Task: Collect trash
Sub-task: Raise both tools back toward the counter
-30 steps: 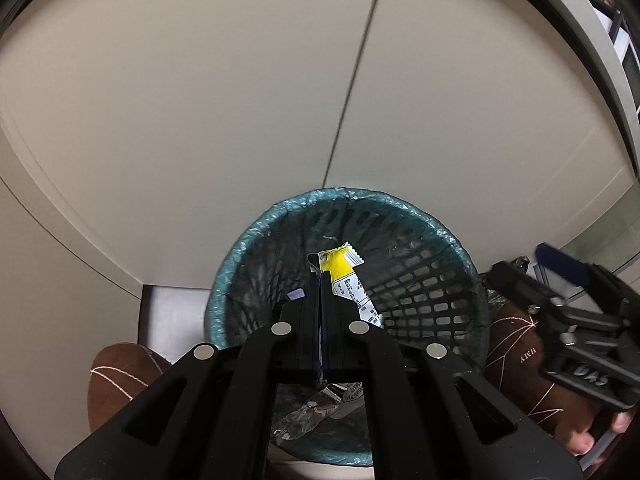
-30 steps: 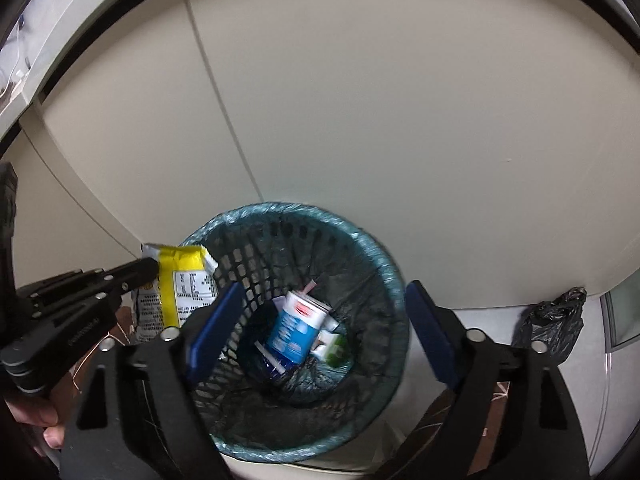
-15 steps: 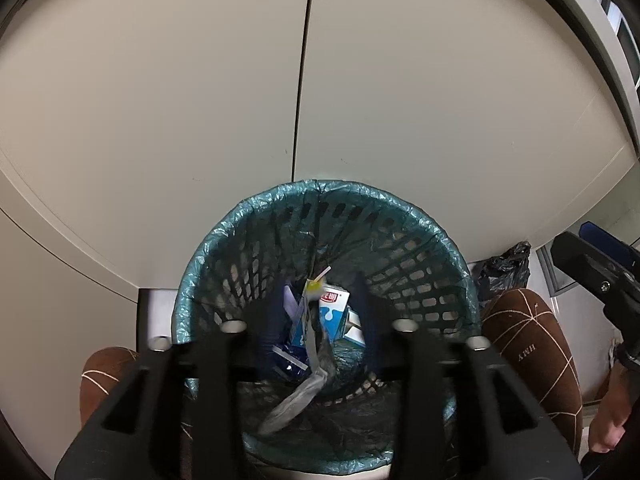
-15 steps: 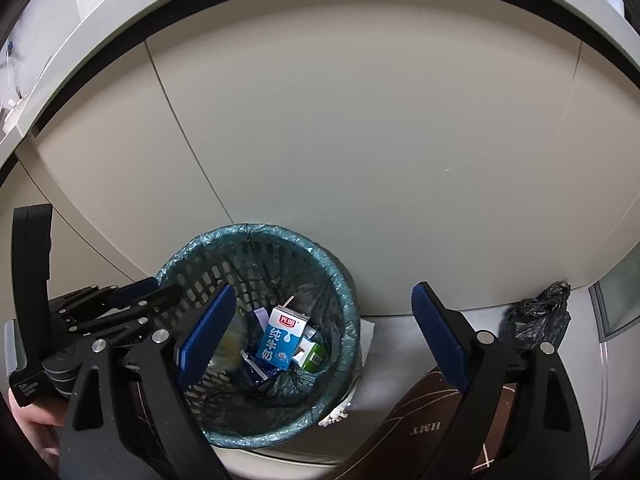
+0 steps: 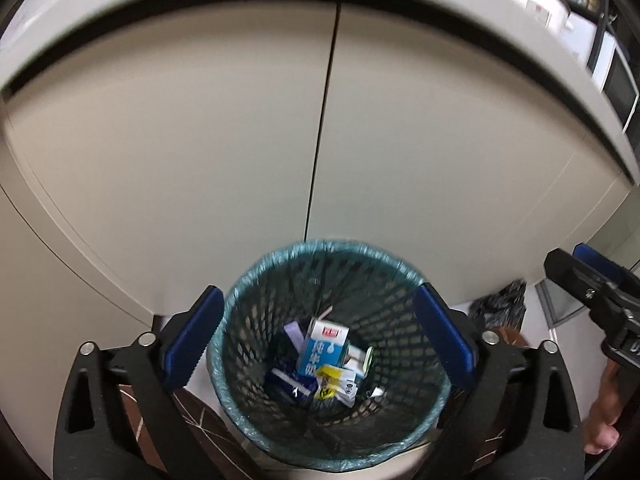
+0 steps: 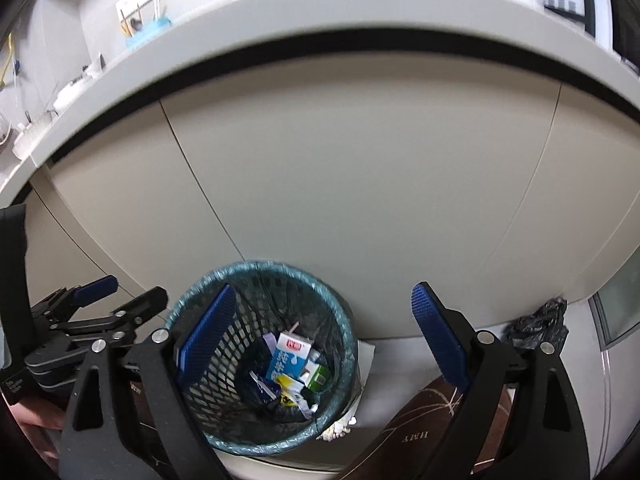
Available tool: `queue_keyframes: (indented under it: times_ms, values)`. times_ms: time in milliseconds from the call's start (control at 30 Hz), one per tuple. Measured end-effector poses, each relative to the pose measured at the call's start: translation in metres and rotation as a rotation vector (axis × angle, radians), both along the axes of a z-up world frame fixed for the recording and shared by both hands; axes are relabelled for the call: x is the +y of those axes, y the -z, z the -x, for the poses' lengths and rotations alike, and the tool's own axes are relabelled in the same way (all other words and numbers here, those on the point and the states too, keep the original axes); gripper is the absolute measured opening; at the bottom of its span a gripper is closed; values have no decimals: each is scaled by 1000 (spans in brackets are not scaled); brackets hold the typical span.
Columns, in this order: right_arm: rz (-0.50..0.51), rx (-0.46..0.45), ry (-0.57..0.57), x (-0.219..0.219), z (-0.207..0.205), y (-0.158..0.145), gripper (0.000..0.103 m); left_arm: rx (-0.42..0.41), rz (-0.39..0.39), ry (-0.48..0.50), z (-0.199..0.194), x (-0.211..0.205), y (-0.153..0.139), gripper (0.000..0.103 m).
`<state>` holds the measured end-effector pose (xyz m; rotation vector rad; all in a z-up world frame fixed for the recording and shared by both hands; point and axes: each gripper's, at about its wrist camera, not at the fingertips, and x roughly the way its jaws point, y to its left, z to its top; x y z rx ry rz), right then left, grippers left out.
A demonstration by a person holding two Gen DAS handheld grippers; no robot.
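Observation:
A teal-lined black mesh trash bin (image 5: pixel 360 246) (image 6: pixel 260 265) stands on the floor against the cabinet. In it lie a yellow and white wrapper (image 5: pixel 330 376) (image 6: pixel 290 384), a blue and white milk carton (image 5: pixel 322 346) (image 6: pixel 290 356), a small green carton (image 6: pixel 318 376) and other scraps. My left gripper (image 5: pixel 316 292) (image 6: pixel 134 286) hangs above the bin with its jaws opening wide and nothing between them. My right gripper (image 6: pixel 324 288) (image 5: pixel 566 254) is open and empty, above and to the right of the bin.
Beige cabinet doors (image 5: pixel 200 140) rise behind the bin under a countertop edge (image 6: pixel 320 12). A crumpled black bag (image 6: pixel 540 324) lies on the floor to the right. Brown slippers (image 6: pixel 420 420) (image 5: pixel 200 420) stand by the bin. A hand (image 5: pixel 604 412) holds the right gripper.
The left gripper was shut on the yellow wrapper over the bin; it has opened and the wrapper now lies inside. Both grippers have risen away from the bin.

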<state>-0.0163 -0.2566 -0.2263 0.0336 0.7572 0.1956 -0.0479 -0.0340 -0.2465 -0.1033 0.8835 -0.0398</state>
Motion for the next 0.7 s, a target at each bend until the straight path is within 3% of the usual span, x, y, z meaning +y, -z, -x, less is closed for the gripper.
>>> queue_keyframes:
  times_ms: [67, 700]
  values:
    - [-5, -33, 2, -2, 4, -14, 93, -31, -5, -3, 4, 0, -15, 97]
    - [-14, -254, 30, -16, -3, -167, 95, -225, -18, -41, -8, 9, -159, 97]
